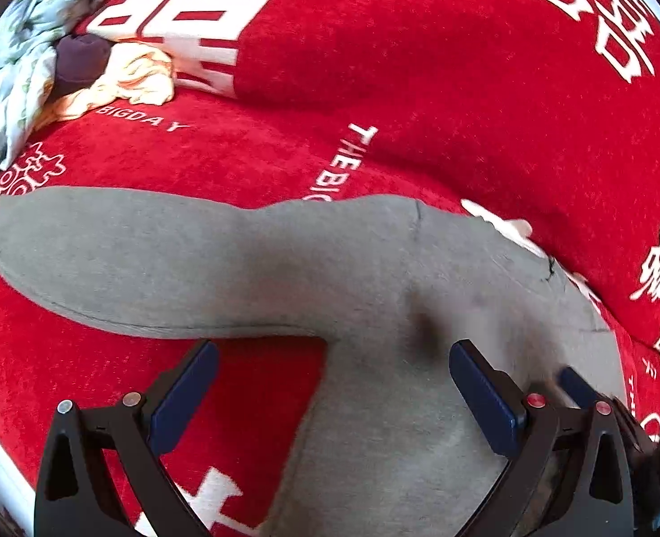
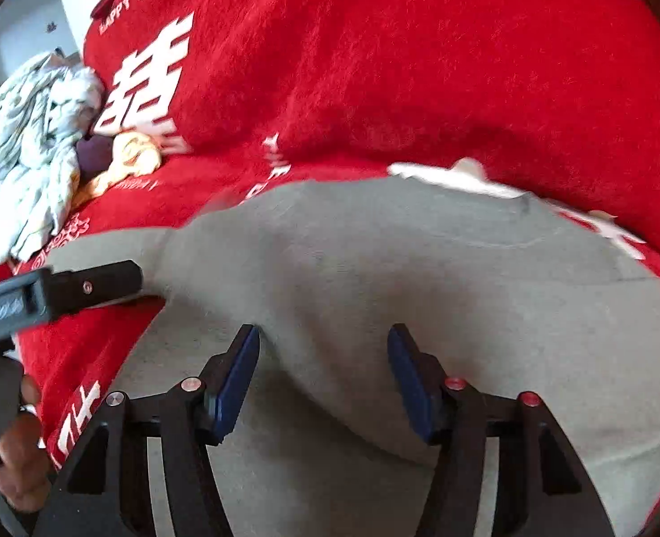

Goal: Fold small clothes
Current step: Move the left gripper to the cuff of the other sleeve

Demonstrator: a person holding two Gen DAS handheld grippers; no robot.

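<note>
Risking a bunched fold: both tools hover with jaws apart over the grey sweatshirt (image 1: 249,264), spread across frame centre on the red sofa cover (image 1: 419,89); pinching one layer would drag it. Left tool (image 1: 330,396) low over the armpit, right tool (image 2: 323,378) over the body, both pointing forward.

A sofa (image 1: 464,67) in a red cover (image 2: 375,67) with white lettering filled both views. At its far left lay crumpled cloths (image 1: 25,67), with a pale wall (image 2: 30,9) behind.
</note>
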